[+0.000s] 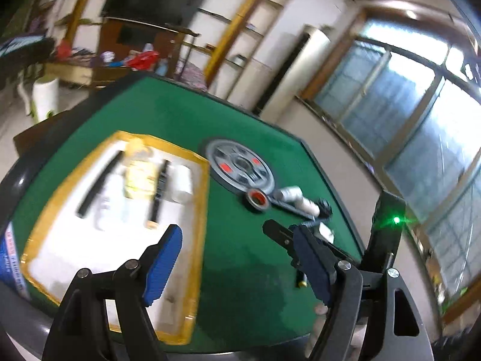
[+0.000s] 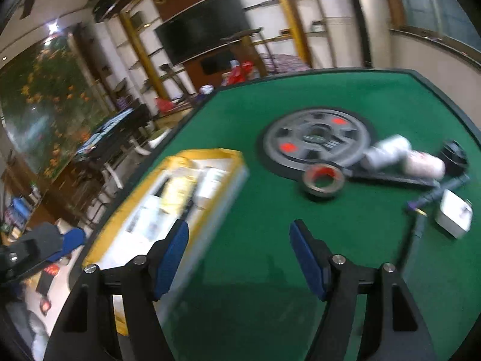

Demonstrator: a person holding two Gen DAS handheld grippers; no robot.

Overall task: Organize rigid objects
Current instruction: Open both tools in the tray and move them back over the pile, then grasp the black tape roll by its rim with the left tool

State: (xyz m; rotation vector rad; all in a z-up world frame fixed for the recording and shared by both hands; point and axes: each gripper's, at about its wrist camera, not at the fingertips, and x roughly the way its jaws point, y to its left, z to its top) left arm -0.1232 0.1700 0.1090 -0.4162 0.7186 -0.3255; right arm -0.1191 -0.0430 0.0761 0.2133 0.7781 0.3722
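A yellow-rimmed white tray (image 1: 204, 180) (image 2: 231, 153) lies on the green table (image 1: 240, 255) (image 2: 270, 210) and holds several blurred items, among them black sticks and white packets. Right of it lie a grey tape roll with red core (image 1: 257, 199) (image 2: 323, 180), a white tube (image 1: 296, 198) (image 2: 402, 153), a black bar (image 2: 390, 177), a black cap (image 2: 454, 152), a pen (image 2: 436, 195) and a white box (image 2: 454, 213). My left gripper (image 1: 240, 258) is open and empty above the tray's right edge. My right gripper (image 2: 240, 258) is open and empty over bare felt.
A grey round disc with red marks (image 1: 240, 165) (image 2: 315, 140) sits in the table's middle. The other gripper shows at the right in the left wrist view (image 1: 288, 240). Shelves, a television and windows surround the table.
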